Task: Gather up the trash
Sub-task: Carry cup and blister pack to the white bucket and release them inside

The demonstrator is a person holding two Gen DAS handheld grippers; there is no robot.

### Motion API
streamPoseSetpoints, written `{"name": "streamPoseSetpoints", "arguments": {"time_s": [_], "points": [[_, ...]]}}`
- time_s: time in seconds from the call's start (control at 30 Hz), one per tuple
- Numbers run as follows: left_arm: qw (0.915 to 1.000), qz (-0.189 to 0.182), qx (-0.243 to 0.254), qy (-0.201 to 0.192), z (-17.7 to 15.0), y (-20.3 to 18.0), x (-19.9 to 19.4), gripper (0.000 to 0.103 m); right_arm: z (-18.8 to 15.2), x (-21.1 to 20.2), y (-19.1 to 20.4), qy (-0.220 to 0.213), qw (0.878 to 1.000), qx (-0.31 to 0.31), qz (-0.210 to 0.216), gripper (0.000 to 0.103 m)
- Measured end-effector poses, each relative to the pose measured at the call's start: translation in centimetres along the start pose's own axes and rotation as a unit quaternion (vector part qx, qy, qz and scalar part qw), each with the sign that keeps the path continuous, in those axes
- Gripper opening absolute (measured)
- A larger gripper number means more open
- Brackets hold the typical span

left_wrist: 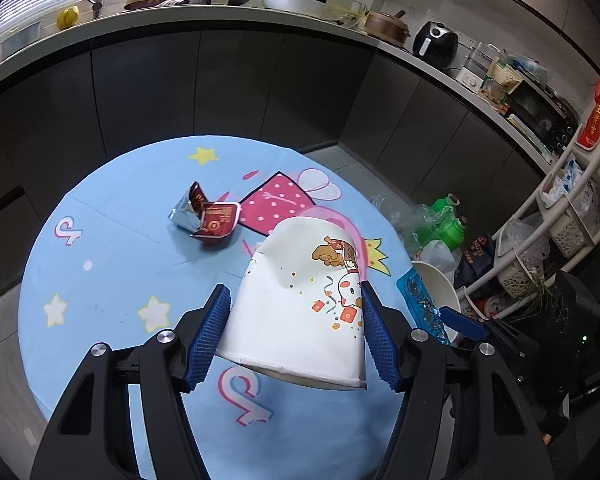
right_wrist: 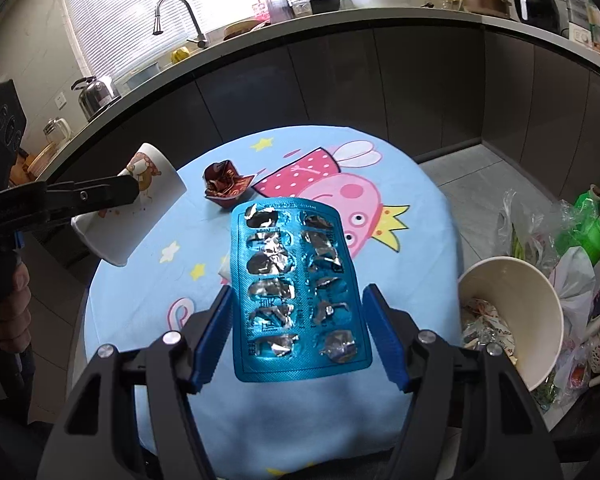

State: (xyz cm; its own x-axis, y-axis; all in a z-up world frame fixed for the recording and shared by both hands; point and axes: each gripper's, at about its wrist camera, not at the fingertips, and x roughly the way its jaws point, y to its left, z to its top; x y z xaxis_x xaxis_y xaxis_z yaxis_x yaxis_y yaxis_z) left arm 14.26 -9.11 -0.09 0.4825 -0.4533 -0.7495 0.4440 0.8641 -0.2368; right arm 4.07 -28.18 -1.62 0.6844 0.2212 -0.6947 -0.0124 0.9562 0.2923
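— Two grippers, both loaded. Nearest the right camera, the right gripper [right_wrist: 298, 334] has its blue pads pressed on the edges of a teal blister pack [right_wrist: 298, 292] with torn foil pockets, held above the table.

— And the left one?

— The left gripper [left_wrist: 296, 334] is clamped on a white paper cup [left_wrist: 300, 312] printed with cartoon figures, dented on one side, lifted off the tabletop.

— What lies under them?

— A round table under a light blue cloth [right_wrist: 416, 208] showing a pink cartoon pig, stars and a crown. Further out on it, at about twelve o'clock from the blister pack, lies a crumpled red-and-silver wrapper [right_wrist: 226, 184].

— Any containers?

— At three o'clock in the right view, just off the table edge, stands a big white paper tub [right_wrist: 536, 320] with crumpled wrappers inside. Beyond it, at two o'clock, green bottles [right_wrist: 588, 224] sit among plastic bags on the floor.

— And the room?

— Dark cabinets [left_wrist: 240, 80] run behind, under a counter crowded with pots, a kettle and a tap.
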Motion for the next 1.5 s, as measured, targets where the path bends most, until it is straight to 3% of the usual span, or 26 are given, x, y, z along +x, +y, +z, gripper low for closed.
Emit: {"name": "streamPoseSetpoints", "arguments": {"time_s": [0.33,0.8,1.17,1.5], "points": [[0.9977,-0.050,0.045,0.007,1.4,-6.2,2.2,0.061,-0.5,-2.9,-4.7,-0.031,0.998,0.043,-0.039,0.066],[0.9891,-0.092,0.108,0.039,2.0,-14.6,7.0,0.061,-3.3,-6.3,-12.9,-0.051,0.986,0.120,-0.102,0.066],[0.9785,-0.126,0.143,0.079,1.8,-19.1,11.6,0.061,-6.1,-5.1,-18.0,-0.033,0.977,0.173,-0.120,0.066],[0.9723,-0.154,0.141,0.106,1.6,-21.5,16.7,0.062,-7.4,-1.4,-21.6,-0.001,0.973,0.191,-0.133,0.066]]}}
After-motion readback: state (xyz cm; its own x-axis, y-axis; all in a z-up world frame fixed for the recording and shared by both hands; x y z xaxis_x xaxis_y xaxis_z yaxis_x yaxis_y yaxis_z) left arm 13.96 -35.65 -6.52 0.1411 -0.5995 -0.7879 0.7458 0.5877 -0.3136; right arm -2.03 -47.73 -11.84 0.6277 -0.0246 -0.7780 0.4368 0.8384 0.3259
